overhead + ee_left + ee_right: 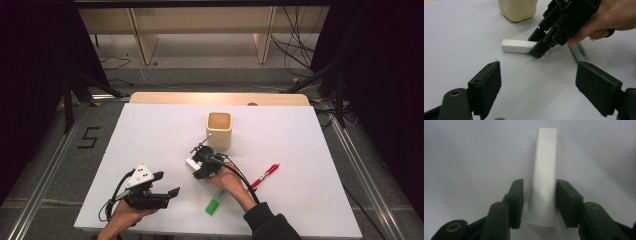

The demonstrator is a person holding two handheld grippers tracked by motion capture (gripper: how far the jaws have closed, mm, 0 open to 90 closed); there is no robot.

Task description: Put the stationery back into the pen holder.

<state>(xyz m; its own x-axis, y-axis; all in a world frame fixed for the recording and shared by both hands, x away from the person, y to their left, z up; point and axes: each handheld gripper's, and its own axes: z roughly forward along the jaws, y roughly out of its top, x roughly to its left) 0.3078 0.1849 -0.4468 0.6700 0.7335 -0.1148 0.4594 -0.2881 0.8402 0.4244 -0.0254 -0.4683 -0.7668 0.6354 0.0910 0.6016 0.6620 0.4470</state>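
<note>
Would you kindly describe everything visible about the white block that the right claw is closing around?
The white block is a long, slim bar with squared edges, matte like plastic or rubber, and a faint seam marks off one end like a cap. It lies flat on the white table, in front of the cream cup. The right claw straddles one end, its pads close at either side; a narrow gap shows at the left pad, and contact on the other side is unclear.

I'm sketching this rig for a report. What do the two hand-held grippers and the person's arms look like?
Both are black, each with two flat, blocky jaws fixed with small screws and brass-coloured pivot pins. The left hand-held gripper carries a grey three-cornered plate with dark dots and trails a black cable. The right hand-held gripper trails a looping black cable too. The right arm wears a dark sleeve; the left forearm is bare.
</note>
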